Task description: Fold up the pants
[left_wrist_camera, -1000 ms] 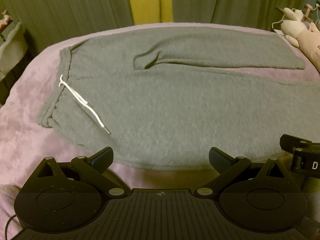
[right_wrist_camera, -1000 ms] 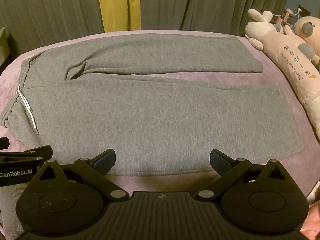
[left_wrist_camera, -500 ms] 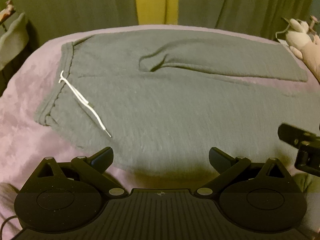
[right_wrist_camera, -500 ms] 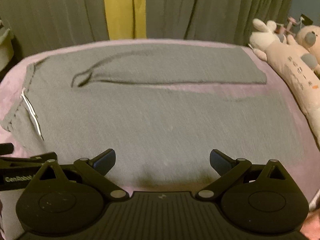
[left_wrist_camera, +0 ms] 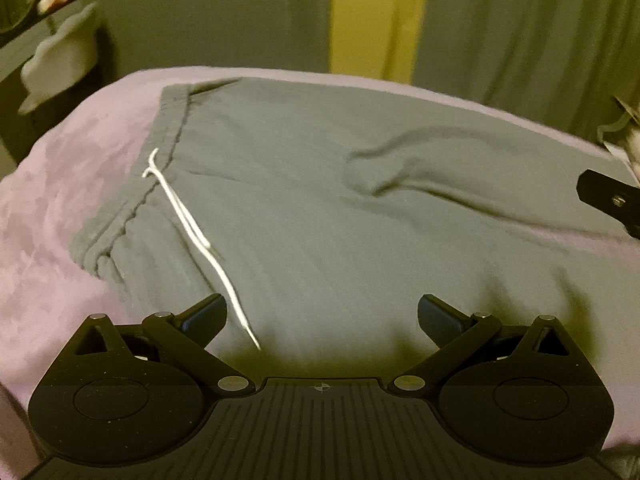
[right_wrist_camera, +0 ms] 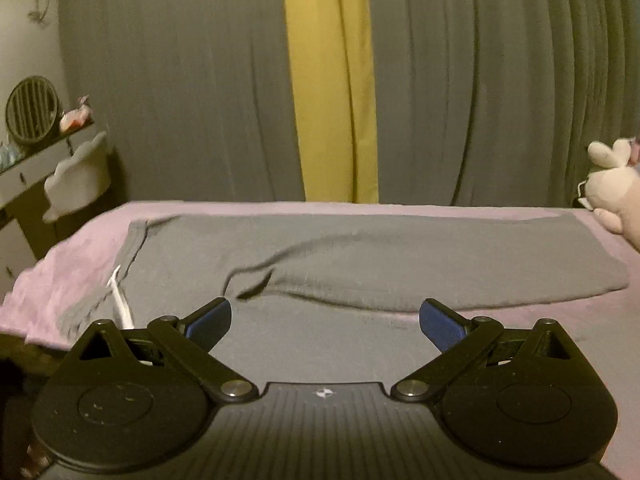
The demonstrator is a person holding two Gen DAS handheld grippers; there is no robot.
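The left tool (left_wrist_camera: pixel 322 316) stood wide, its fingers spread with nothing between them, low over the near edge of the grey pants (left_wrist_camera: pixel 320 208). The right tool (right_wrist_camera: pixel 325 318) was just as wide and held nothing, poised over the near leg of the same pants. The pants lay flat and spread across the lilac blanket (left_wrist_camera: pixel 48 216) on the bed, waistband (left_wrist_camera: pixel 160 160) toward the bed's left edge and the legs running to the right. A white drawstring (left_wrist_camera: pixel 192 232) trailed from the waistband toward the near edge, ending just before the left tool. The far leg (right_wrist_camera: pixel 440 260) lay along the bed's back edge, with a fold at the crotch. A plush toy (right_wrist_camera: pixel 612 192) sat at the right edge. Grey curtains (right_wrist_camera: pixel 180 80) with a yellow strip (right_wrist_camera: pixel 332 80) hung behind the bed.
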